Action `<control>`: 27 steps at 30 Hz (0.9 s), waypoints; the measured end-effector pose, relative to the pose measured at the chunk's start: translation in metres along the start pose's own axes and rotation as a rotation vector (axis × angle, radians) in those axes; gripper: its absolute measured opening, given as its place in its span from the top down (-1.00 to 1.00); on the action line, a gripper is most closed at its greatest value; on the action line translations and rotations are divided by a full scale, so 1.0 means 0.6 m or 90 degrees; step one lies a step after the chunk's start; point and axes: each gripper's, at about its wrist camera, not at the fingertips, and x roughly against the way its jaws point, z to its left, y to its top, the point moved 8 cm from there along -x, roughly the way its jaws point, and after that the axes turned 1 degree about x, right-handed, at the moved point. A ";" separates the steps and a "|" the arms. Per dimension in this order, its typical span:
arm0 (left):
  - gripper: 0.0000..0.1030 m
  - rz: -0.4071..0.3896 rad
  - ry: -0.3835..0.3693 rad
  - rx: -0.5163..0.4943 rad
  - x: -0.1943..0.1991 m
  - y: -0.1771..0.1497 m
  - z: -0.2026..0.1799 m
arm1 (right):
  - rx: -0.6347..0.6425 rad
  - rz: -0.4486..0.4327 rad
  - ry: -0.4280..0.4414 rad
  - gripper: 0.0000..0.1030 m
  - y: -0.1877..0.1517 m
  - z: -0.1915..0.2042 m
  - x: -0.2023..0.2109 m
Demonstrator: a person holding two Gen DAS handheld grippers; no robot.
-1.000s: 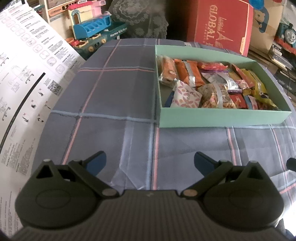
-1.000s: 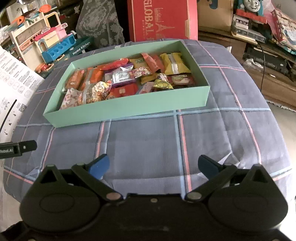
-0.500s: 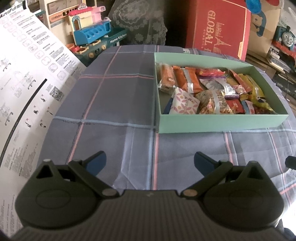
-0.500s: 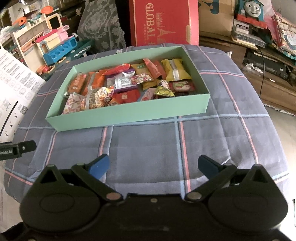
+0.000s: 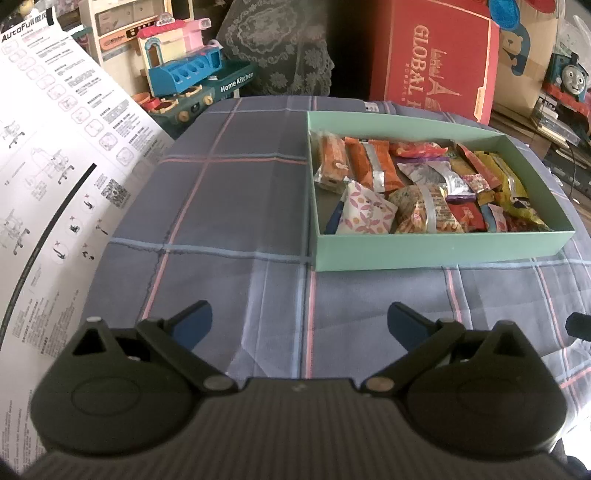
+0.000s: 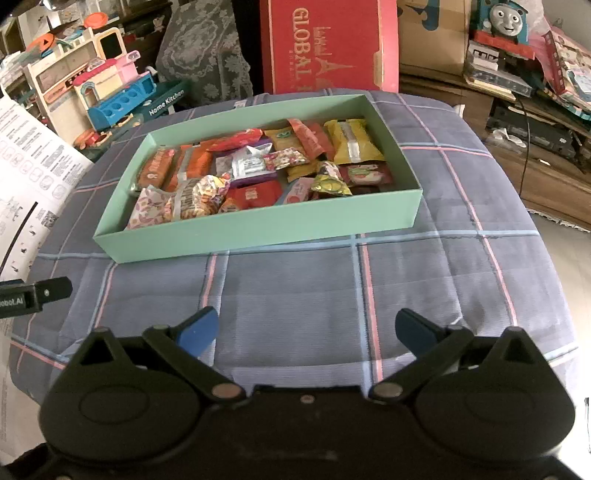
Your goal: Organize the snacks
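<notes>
A shallow mint-green box [image 5: 436,249] [image 6: 258,234] sits on the plaid blue-grey cloth, filled with several wrapped snacks: orange bars [image 5: 369,168], a flowered white packet [image 5: 364,214], a yellow pack [image 6: 352,142], a red pack [image 6: 256,194]. My left gripper [image 5: 299,323] stands open over bare cloth, near and left of the box. My right gripper [image 6: 306,330] is open too, in front of the box's near wall. Neither holds anything. The tip of the left gripper [image 6: 44,293] shows at the right view's left edge.
A large white instruction sheet [image 5: 55,166] leans along the left. Behind the table stand a red carton [image 5: 436,62] [image 6: 328,44], a toy kitchen set [image 5: 192,74], a lace-covered chair [image 5: 277,48] and a toy train [image 6: 506,18]. The cloth [image 6: 295,288] drops off at the right edge.
Both grippers have drawn back and risen slightly; the box looks a little farther and smaller in both views. Both stay open, and the snacks have not shifted.
</notes>
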 end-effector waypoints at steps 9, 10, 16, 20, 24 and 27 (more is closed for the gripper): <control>-1.00 -0.008 0.001 -0.007 0.002 0.004 -0.003 | -0.003 0.000 -0.001 -1.00 -0.001 0.000 -0.002; -1.00 -0.009 -0.003 -0.007 0.002 0.005 -0.003 | -0.005 -0.001 -0.002 -1.00 -0.001 0.000 -0.002; -1.00 -0.008 -0.009 -0.010 0.003 0.004 -0.008 | -0.008 -0.008 -0.003 -1.00 0.002 0.001 -0.002; -1.00 -0.005 -0.011 -0.017 0.003 0.004 -0.010 | -0.005 -0.010 -0.002 -1.00 0.006 0.003 -0.002; -1.00 -0.005 -0.013 -0.028 0.004 0.004 -0.017 | -0.004 -0.014 -0.004 -1.00 0.007 0.003 -0.001; -1.00 -0.008 -0.013 -0.035 0.005 0.004 -0.021 | -0.003 -0.016 -0.005 -1.00 0.009 0.002 0.000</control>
